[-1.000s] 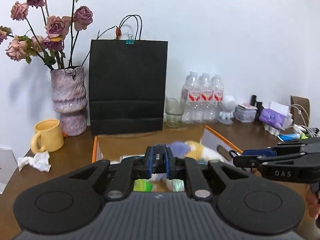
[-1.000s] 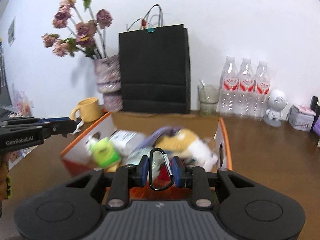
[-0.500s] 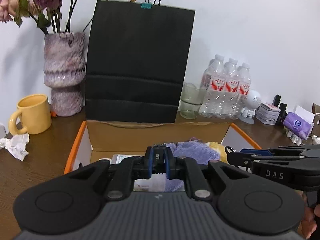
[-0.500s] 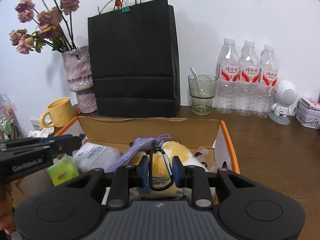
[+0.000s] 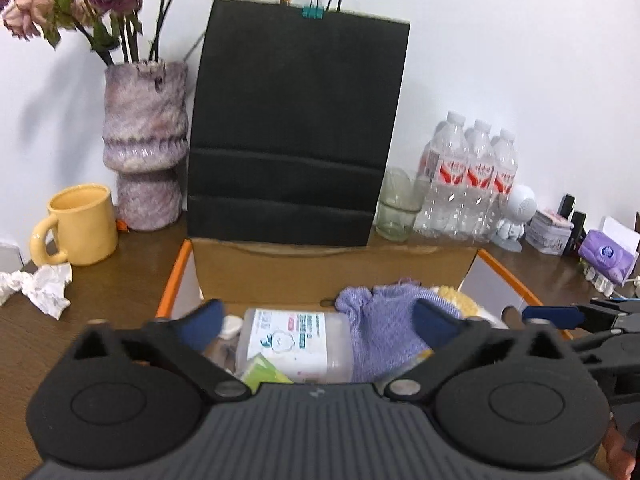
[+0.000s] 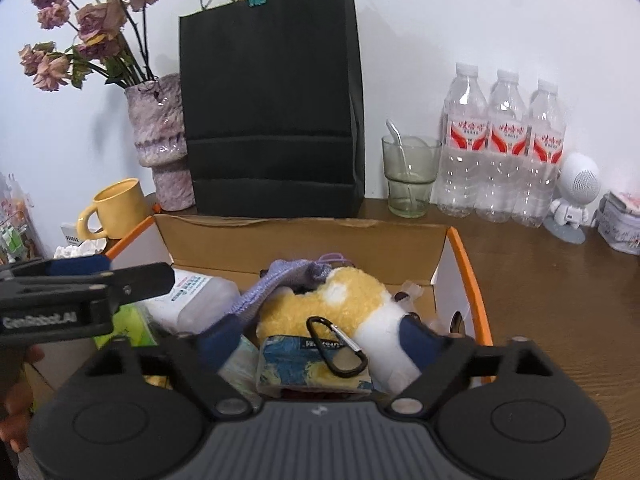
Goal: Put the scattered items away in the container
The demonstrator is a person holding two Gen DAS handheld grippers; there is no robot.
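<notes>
Black carabiner [image 6: 337, 347] lies loose on the pile inside the cardboard box [image 6: 304, 240]. The right gripper [image 6: 316, 338] has just spread its fingers and let it go; the left gripper [image 5: 318, 320] has opened too, holding nothing. Next, I think, both lift out for the crumpled paper [image 5: 40, 286] on the surface.

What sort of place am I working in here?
Probably a home or small office desk against a white wall: a purple ceramic vase of dried roses, three clear plastic water bottles and a yellow ceramic mug stand on the brown wooden tabletop.
</notes>
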